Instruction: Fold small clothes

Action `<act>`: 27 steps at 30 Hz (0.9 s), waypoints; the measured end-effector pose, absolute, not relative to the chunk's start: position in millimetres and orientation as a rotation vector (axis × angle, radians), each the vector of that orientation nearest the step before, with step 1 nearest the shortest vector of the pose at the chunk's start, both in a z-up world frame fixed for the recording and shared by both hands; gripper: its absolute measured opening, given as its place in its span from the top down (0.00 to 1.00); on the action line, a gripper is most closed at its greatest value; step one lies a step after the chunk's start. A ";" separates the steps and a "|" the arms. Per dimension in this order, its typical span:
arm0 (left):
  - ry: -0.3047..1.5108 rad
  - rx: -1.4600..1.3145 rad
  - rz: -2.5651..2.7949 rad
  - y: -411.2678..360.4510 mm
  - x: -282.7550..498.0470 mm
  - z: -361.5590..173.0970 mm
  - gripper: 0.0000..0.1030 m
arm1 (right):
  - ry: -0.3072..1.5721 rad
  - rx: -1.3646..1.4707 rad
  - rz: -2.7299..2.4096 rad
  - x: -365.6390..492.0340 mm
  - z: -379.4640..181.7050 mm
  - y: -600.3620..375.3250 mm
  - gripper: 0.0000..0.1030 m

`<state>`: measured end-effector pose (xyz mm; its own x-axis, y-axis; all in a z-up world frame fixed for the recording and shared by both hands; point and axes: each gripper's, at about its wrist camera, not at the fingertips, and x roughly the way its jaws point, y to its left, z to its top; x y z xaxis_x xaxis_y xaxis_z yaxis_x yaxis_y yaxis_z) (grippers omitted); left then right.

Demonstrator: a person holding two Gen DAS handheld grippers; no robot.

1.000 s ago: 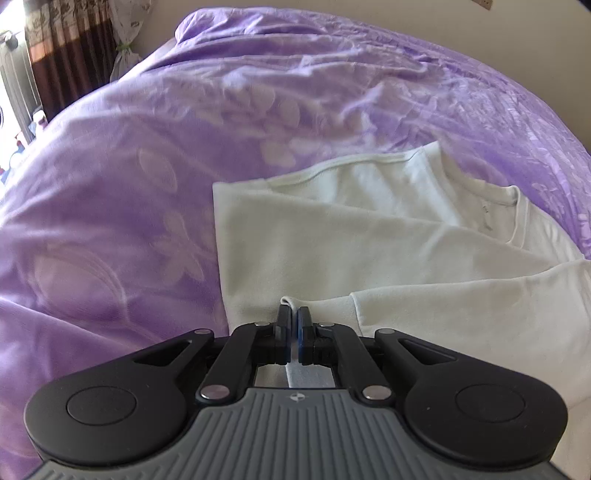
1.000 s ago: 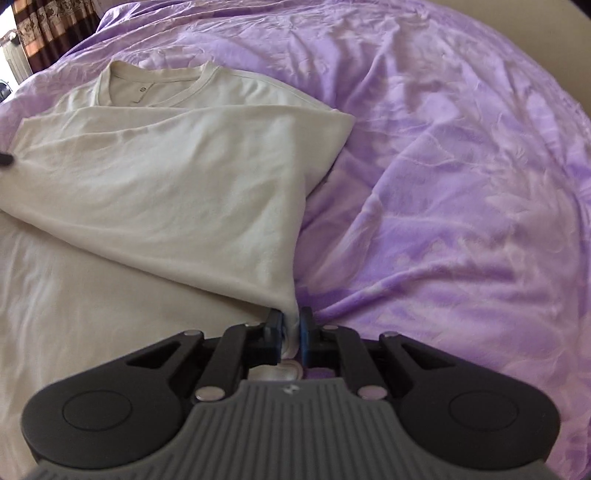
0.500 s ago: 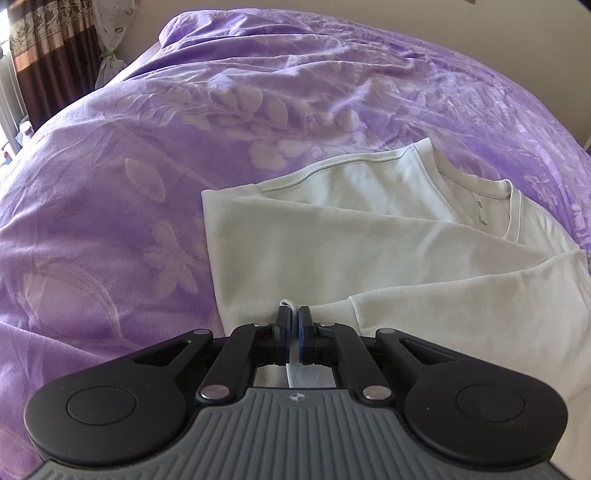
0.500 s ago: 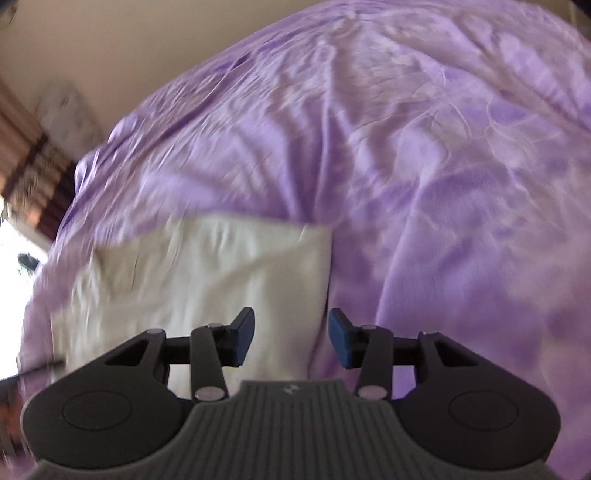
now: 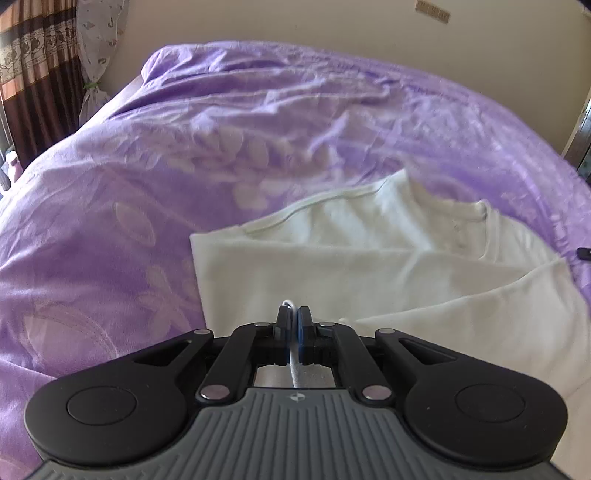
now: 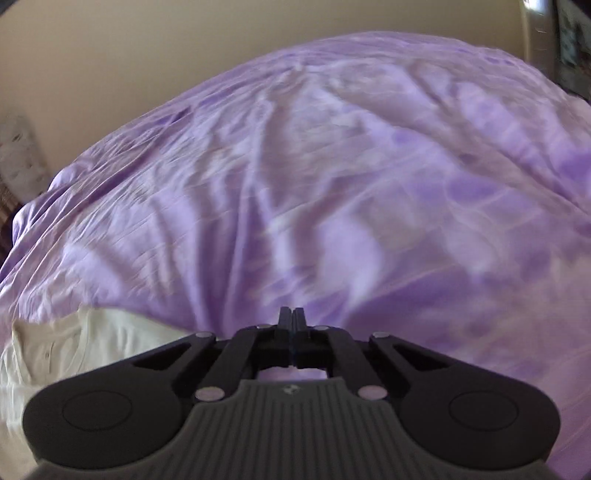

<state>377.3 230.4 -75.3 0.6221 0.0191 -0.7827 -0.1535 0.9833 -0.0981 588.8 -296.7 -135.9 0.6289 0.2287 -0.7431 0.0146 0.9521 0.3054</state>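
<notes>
Left tongs (image 5: 294, 314): pinched tight on a fold of the white T-shirt (image 5: 388, 266); a loop of white cloth pokes up between the two tips and a strip of it runs back between the jaws toward the grey body.
Right tongs (image 6: 291, 314): jaws have just been closing and now stand pressed together, tip against tip, with nothing between them; only purple bedspread shows past the tips.
White T-shirt, place: lying on the purple bedspread (image 5: 147, 221) of the bed, partly folded, one layer laid across the body.
White T-shirt, seen from the left wrist: spreads ahead and to the right of the left tongs; its straight left edge runs up from just beside the tongs, the neckline (image 5: 480, 210) sits toward the upper right, and a folded-over flap crosses on the right.
White T-shirt, seen from the right wrist: shows at the lower left corner (image 6: 74, 350), off to the left of the right tongs and not touching them; part of it is hidden under the tongs' black arm.
Bedspread: purple with a pale leaf pattern, creased; blurred in the right wrist view.
Surroundings: a beige wall (image 5: 332, 26) behind the bed and a brown patterned curtain (image 5: 33, 74) at the upper left.
</notes>
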 end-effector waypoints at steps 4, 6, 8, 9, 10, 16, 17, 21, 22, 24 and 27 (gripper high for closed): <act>0.936 -0.147 0.102 231.0 378.3 -88.2 0.93 | 0.964 0.350 0.238 578.1 -136.6 -299.6 0.99; 0.935 -0.156 0.111 233.1 375.8 -87.8 0.89 | 0.988 0.368 0.293 564.2 -132.7 -292.0 0.94; 0.945 -0.168 0.110 234.7 374.5 -85.9 0.86 | 0.987 0.380 0.355 550.8 -128.4 -280.2 0.80; 0.951 -0.168 0.110 234.7 373.9 -84.4 0.83 | 0.987 0.374 0.377 544.0 -126.6 -273.6 0.80; 0.957 -0.163 0.111 234.3 372.8 -82.0 0.78 | 0.992 0.368 0.406 539.9 -126.1 -267.1 0.80; 0.946 -0.138 0.140 237.1 356.1 -58.0 0.69 | 1.110 0.188 0.329 531.3 -151.3 -249.0 0.91; 0.946 -0.135 0.144 238.2 351.7 -53.1 0.69 | 1.116 0.171 0.303 529.3 -152.6 -251.0 0.92; 0.942 -0.085 0.145 237.6 331.3 -30.4 0.69 | 1.102 0.164 0.257 514.0 -132.9 -263.9 0.91; 0.940 -0.074 0.138 236.7 325.3 -23.6 0.69 | 1.090 0.160 0.258 508.9 -123.1 -267.2 0.89; 0.928 -0.053 0.119 232.7 310.5 -8.5 0.69 | 1.067 0.164 0.268 495.2 -99.0 -273.5 0.88; 0.906 -0.002 0.066 221.4 281.7 16.8 0.69 | 1.019 0.128 0.302 466.4 -54.8 -279.3 0.88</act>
<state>281.7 221.4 16.8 0.6147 0.0561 -0.7868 -0.0580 0.9980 0.0258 466.4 -279.3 -54.8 0.4874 0.3066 -0.8176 -0.1882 0.9512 0.2446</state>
